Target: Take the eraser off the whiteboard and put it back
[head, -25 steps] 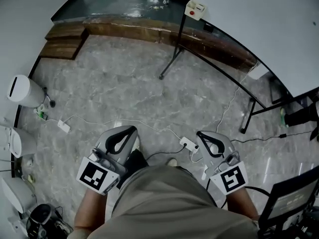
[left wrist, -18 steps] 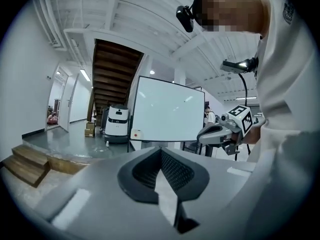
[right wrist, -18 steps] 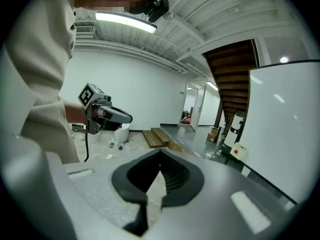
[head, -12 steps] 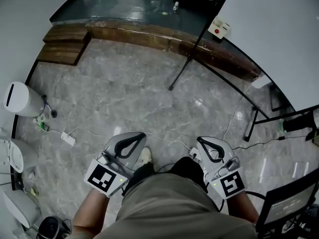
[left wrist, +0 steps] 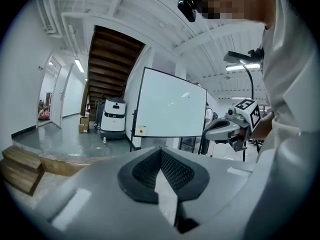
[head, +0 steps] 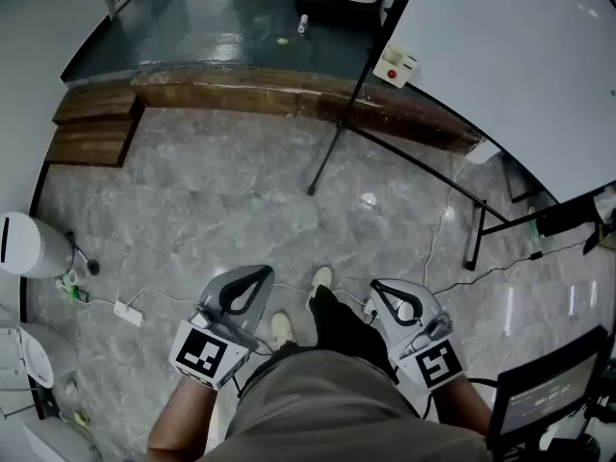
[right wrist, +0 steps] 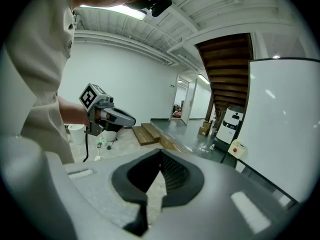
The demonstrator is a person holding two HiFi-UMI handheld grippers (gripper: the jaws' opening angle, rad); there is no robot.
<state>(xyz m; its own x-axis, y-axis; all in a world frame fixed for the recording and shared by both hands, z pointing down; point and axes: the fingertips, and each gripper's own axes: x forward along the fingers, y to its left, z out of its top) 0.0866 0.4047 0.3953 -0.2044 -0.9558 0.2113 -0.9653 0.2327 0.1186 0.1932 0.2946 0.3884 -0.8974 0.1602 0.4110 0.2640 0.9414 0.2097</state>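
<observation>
Head view: left gripper (head: 252, 279) and right gripper (head: 383, 290) jaws closed, empty; well ahead of them, whiteboard (head: 520, 75) carries what may be the eraser (head: 396, 65)

a: how's the light?
b: bright and even. a ceiling strip light (right wrist: 107, 11) glows overhead, and the polished floor (head: 369, 200) throws back small glints.
a: sharpness?
b: mostly crisp. the left gripper view and right gripper view bulge like fisheye, with black corners. the whiteboard (head: 520, 65) bows at the head view's edge.
</observation>
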